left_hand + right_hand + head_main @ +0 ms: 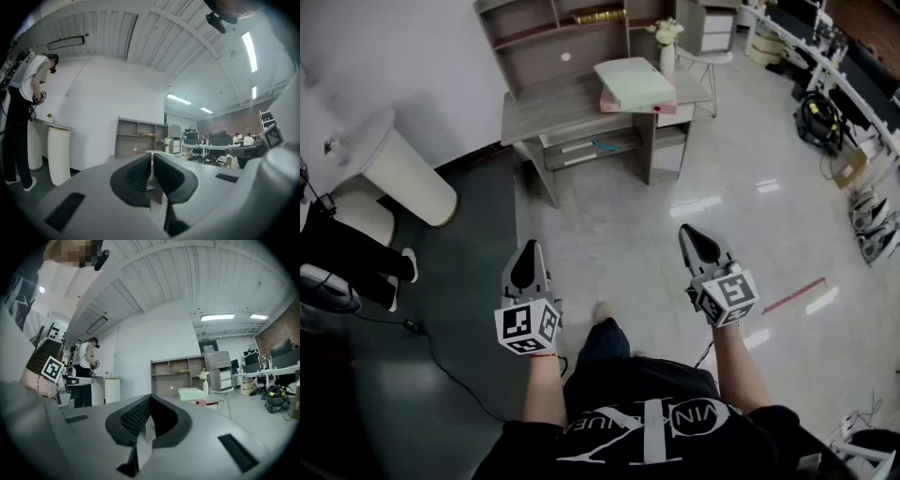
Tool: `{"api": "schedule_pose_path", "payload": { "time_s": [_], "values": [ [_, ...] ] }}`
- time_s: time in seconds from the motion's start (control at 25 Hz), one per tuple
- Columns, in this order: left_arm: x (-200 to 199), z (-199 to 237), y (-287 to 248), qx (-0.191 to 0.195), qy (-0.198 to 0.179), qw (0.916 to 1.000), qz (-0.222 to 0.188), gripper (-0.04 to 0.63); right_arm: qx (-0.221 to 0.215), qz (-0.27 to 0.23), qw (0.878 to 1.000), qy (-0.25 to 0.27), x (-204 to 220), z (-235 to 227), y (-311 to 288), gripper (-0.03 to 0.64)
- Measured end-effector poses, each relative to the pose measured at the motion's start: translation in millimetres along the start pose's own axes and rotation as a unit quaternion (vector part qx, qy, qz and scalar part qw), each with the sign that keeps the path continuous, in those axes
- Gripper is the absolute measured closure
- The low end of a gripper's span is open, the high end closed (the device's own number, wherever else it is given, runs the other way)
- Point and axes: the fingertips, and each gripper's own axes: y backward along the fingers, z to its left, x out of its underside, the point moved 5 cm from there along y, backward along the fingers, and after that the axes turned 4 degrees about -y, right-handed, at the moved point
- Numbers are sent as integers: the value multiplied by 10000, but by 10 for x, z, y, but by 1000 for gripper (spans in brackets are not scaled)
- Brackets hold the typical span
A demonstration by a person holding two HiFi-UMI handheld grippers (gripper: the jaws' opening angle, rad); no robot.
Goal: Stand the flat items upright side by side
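Note:
A pale green flat box (pixel 635 82) lies on a pink flat one (pixel 639 106), stacked on the grey desk (pixel 546 112) across the room. In the right gripper view the green box (pixel 192 393) and the pink one (pixel 200 402) show beyond the jaws. The left gripper (pixel 528 247) and the right gripper (pixel 690 231) are held level over the floor, far short of the desk. Both are shut with nothing between the jaws. The left gripper (pixel 152 158) points at the desk, mostly hiding it, and the right gripper (pixel 149 399) points just left of the boxes.
A shelf unit (pixel 553 33) stands on the desk with a vase of flowers (pixel 667 47) beside it. A white chair (pixel 709 61) is at its right. A white rounded counter (pixel 405 167) and another person (pixel 342 251) are at the left. A cable (pixel 441 361) and red tape (pixel 794 295) lie on the floor.

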Motion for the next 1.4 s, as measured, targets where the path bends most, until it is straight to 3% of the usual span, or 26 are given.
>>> {"api": "schedule_pose_path", "payload": {
  "time_s": [0.44, 0.56, 0.72, 1.4],
  "values": [
    [59, 87, -30, -147, 146, 9997, 98, 575, 42, 46, 10000, 70, 36, 6, -74, 607],
    [75, 72, -45, -134, 196, 9997, 78, 534, 156, 104, 9998, 41, 74, -35, -67, 564],
    [131, 47, -139, 8, 256, 9996, 116, 455, 259, 162, 9994, -160, 150, -129, -107, 446],
    [266, 694, -1057, 33, 442, 9986, 304, 446, 509, 329, 9973, -404, 263, -429, -1081, 434]
  ]
}}
